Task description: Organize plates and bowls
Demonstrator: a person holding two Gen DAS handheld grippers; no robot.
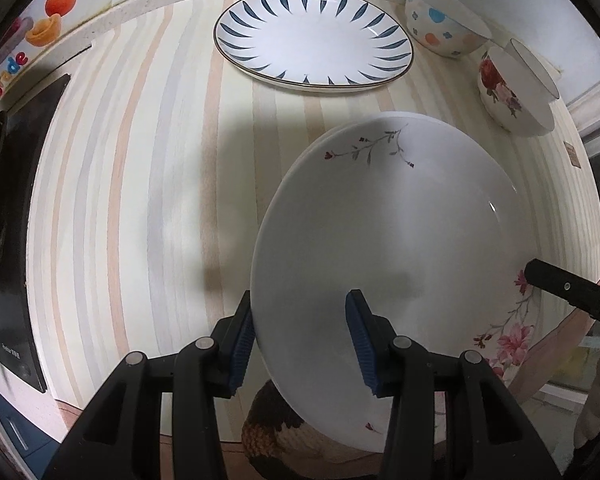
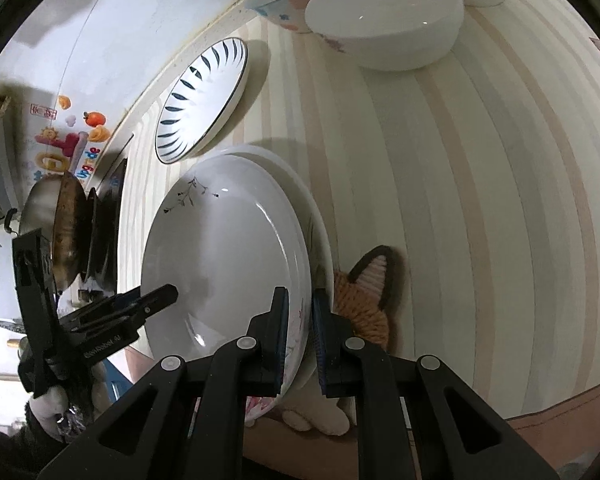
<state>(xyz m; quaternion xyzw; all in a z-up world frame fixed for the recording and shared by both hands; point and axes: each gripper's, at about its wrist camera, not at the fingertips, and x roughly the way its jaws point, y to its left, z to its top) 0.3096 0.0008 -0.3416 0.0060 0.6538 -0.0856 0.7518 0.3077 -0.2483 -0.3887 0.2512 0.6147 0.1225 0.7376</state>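
A white floral plate (image 1: 388, 240) is held tilted above the striped counter, over a second white plate whose rim (image 1: 400, 115) shows behind it. My left gripper (image 1: 300, 332) is open, its blue pads (image 1: 360, 340) standing either side of the plate's near edge. My right gripper (image 2: 300, 328) is shut on the floral plate's rim (image 2: 228, 248); its finger shows in the left wrist view (image 1: 572, 288). A blue-leaf plate (image 1: 312, 40) lies at the back. A dotted bowl (image 1: 444, 20) and a rose bowl (image 1: 512, 88) stand at the back right.
A black cooktop (image 1: 12, 208) lies on the left, with a metal pot (image 2: 60, 232) on it. A knitted fox-shaped mat (image 2: 364, 300) lies under the plates at the counter's front edge. A wall with fruit stickers (image 1: 56, 4) runs along the back.
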